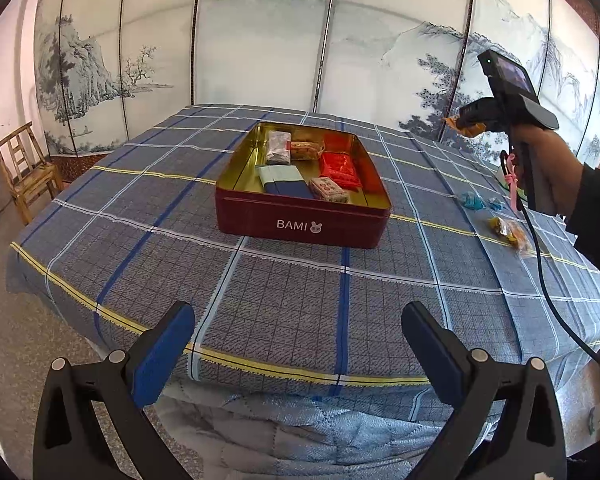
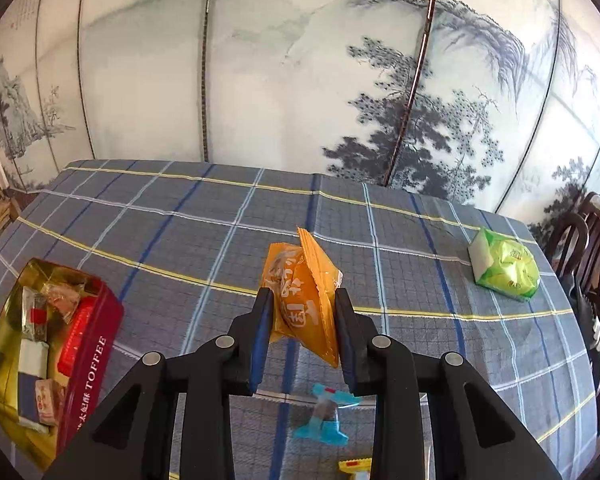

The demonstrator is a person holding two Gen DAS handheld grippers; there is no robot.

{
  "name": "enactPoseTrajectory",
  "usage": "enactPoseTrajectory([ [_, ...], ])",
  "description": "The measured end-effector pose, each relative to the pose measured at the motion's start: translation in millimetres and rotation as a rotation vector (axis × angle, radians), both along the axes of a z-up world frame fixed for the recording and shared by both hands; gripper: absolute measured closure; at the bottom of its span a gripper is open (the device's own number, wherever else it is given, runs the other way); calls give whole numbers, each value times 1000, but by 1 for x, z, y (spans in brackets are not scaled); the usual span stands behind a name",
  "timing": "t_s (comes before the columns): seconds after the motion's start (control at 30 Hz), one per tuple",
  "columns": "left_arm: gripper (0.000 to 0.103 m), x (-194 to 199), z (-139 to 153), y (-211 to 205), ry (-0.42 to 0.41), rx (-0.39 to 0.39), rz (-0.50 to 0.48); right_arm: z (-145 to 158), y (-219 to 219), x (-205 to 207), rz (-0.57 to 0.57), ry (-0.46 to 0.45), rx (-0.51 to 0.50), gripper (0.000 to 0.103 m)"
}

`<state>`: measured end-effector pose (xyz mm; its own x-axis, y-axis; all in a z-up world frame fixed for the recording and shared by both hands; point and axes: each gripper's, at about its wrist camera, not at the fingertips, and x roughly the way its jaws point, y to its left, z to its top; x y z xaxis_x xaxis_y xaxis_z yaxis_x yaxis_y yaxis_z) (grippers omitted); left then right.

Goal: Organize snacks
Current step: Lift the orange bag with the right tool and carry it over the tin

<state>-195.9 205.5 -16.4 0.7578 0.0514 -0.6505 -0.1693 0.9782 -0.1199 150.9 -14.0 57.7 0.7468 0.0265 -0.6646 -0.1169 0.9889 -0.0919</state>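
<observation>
Orange snack packet [image 2: 300, 292], one, is clamped between my right gripper [image 2: 302, 332] pads, clear above the checked tablecloth [image 2: 204, 248]. One red tin [image 2: 88, 360] sits to its left; one green packet [image 2: 504, 266] far right; one blue candy [image 2: 324, 412] beneath. My left gripper [image 1: 296, 344] hangs wide open, empty, angled downward toward the tin.

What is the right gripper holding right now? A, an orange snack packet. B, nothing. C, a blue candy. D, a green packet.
A: in the right wrist view the right gripper is clamped on the orange snack packet, above the checked tablecloth.
</observation>
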Motion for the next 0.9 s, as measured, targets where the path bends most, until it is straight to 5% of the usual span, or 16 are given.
enactPoseTrajectory([
  [0.47, 1, -12, -7, -1, 15, 13, -7, 14, 64, -40, 114, -24, -3, 72],
  [0.9, 1, -19, -15, 8, 17, 2, 17, -5, 123, -65, 251, 14, 1, 72],
])
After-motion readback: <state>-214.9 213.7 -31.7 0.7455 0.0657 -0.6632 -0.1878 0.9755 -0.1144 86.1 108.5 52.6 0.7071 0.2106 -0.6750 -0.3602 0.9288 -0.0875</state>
